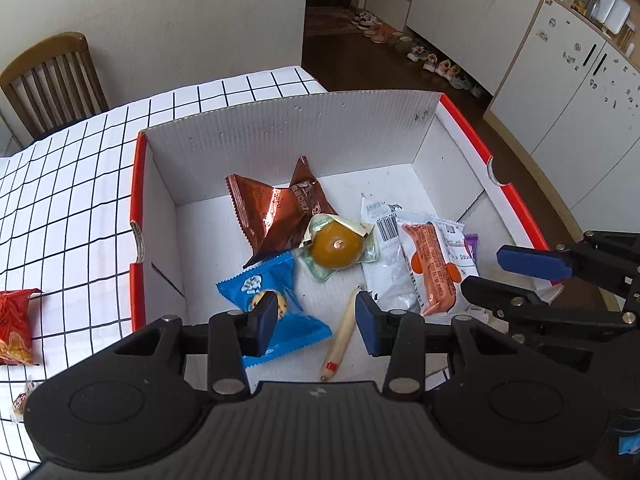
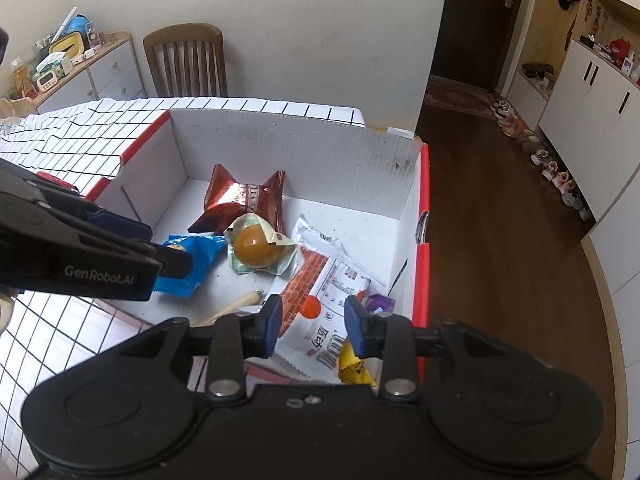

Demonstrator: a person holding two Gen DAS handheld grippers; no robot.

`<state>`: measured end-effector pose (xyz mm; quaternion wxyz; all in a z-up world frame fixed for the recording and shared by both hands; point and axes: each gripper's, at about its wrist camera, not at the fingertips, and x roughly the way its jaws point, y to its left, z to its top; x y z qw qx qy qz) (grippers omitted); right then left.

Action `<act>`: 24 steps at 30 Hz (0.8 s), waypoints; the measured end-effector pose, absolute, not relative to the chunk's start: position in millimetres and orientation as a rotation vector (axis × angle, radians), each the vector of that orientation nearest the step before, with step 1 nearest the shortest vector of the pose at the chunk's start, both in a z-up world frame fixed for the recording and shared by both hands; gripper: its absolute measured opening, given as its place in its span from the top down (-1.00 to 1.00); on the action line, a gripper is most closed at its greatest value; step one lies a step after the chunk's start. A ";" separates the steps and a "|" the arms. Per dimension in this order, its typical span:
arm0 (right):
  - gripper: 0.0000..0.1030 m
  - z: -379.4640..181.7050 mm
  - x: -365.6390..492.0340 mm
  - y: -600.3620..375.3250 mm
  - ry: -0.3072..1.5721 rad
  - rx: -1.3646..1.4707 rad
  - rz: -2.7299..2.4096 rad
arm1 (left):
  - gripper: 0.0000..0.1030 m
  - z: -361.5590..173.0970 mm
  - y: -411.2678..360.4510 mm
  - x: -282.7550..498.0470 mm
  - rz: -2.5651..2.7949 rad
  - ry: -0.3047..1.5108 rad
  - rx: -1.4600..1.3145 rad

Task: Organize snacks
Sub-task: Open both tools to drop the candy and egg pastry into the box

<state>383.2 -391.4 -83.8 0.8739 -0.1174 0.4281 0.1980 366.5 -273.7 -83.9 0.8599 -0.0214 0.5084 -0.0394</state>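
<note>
STEP: mid-sort, snacks in box (image 1: pixel 280 120) | L gripper (image 1: pixel 316 316) wide, empty, over blue pack (image 1: pixel 276 320) | R gripper (image 2: pixel 310 322) wide, empty | NEXT: red pack (image 1: pixel 14 326) on table, left of box – likely fetch.

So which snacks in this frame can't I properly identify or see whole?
- Yellow packet: right wrist view, mostly behind the right gripper; absent from left view.
- Purple wrapper: only a corner shows beside the white pouch.
- Red snack bag: left wrist view, cut by the frame edge.
- Small packet: left view, hidden by the left gripper body.
</note>
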 end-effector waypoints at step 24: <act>-0.22 -33.2 346.0 -387.5 0.798 -0.219 0.460 | -0.29 -35.5 -267.7 313.7 -0.113 0.914 -0.023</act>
